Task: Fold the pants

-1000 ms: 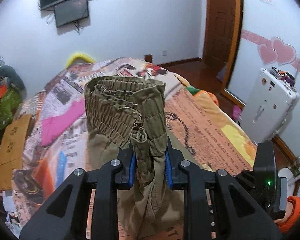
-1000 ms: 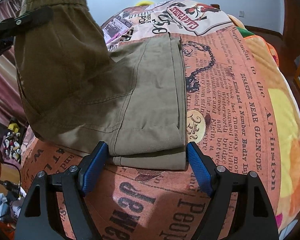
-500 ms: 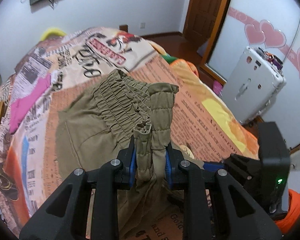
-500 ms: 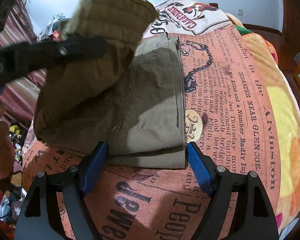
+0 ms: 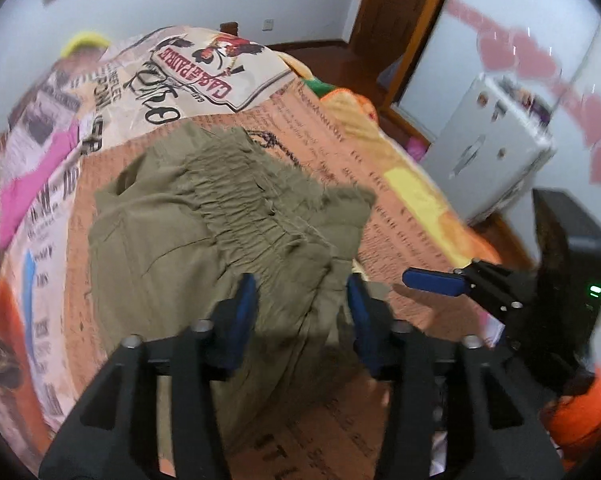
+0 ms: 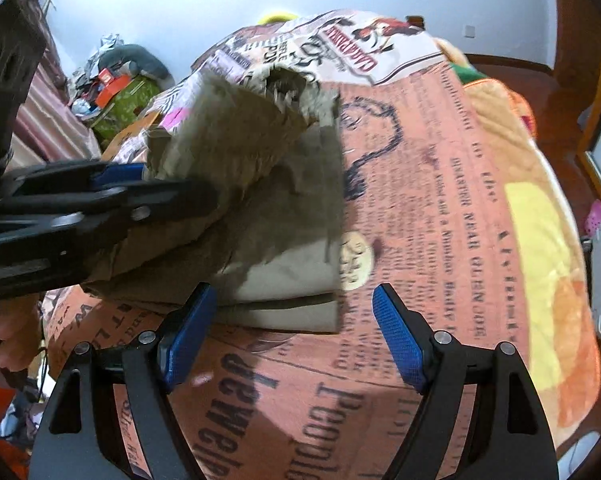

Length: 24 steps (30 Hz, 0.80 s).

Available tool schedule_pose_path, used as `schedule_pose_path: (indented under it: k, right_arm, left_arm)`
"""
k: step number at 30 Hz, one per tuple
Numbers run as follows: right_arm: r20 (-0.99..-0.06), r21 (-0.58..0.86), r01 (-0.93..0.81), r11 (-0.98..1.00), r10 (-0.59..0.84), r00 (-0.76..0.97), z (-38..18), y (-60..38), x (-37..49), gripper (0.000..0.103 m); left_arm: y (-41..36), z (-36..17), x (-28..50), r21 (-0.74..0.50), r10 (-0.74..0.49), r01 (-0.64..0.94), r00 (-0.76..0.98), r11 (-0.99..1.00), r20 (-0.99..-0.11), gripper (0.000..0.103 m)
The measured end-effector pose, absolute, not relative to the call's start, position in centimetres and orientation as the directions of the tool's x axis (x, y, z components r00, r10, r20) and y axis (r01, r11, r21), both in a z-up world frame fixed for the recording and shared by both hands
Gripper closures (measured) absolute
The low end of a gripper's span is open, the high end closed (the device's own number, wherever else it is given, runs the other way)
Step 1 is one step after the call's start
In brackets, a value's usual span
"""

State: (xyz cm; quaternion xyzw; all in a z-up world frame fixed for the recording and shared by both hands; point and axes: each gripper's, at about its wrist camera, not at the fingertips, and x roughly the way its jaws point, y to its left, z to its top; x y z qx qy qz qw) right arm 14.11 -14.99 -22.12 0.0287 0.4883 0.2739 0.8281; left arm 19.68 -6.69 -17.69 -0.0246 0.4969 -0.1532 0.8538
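Olive-green pants (image 5: 204,220) lie on the bed, the waistband half laid forward over the folded legs. Their elastic waistband (image 5: 244,208) is bunched and faces up. My left gripper (image 5: 300,300) is open, its blue pads spread either side of the waistband end, the cloth lying loose between them. In the right wrist view the left gripper (image 6: 112,184) reaches in from the left over the pants (image 6: 284,248). My right gripper (image 6: 292,336) is open and empty, just in front of the folded edge; it also shows in the left wrist view (image 5: 436,282).
The bed carries a newspaper-print orange and cream blanket (image 6: 440,208). A pink cloth (image 5: 24,184) lies at its left. A white case (image 5: 496,148) stands beside the bed on the right, near a wooden door (image 5: 396,12). Clutter (image 6: 116,84) sits by the far left wall.
My left gripper swung the waistband forward and down over the folded legs, then opened and let it go. The right gripper stayed open at the folded edge.
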Motion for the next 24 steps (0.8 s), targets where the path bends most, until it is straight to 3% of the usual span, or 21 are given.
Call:
schedule_pose_path:
  k: [6,15,20,24]
  right_arm:
    - [-0.765,0.309,-0.383,0.87,0.467,0.443,-20.0,-17.2,14.6,0.025]
    - [-0.708,0.3,-0.414,0.859,0.492,0.507,-17.4,-15.8,16.0,0.025]
    - [-0.747,0.27,-0.427,0.863,0.467,0.472,-19.6,-14.0,16.8,0.025]
    - [-0.792,0.276,-0.409,0.87,0.447,0.415,-23.0,-13.9,16.9,0.025]
  left_arm:
    - [-2.7,-16.9,18.9,-0.172,-0.224,0.146,0.511,0.974,-0.83,0.048]
    - [-0.9,-22.2,16.6,-0.051,-0.087,0.091,0.456,0.995,-0.886,0.047]
    - [-1.2,-22.0,14.8,0.026,-0.032,0.108,0.501,0.994,-0.865,0.036]
    - [0.7,-22.4,14.3,-0.027,-0.061,0.075,0.486,0.997,-0.872,0.032]
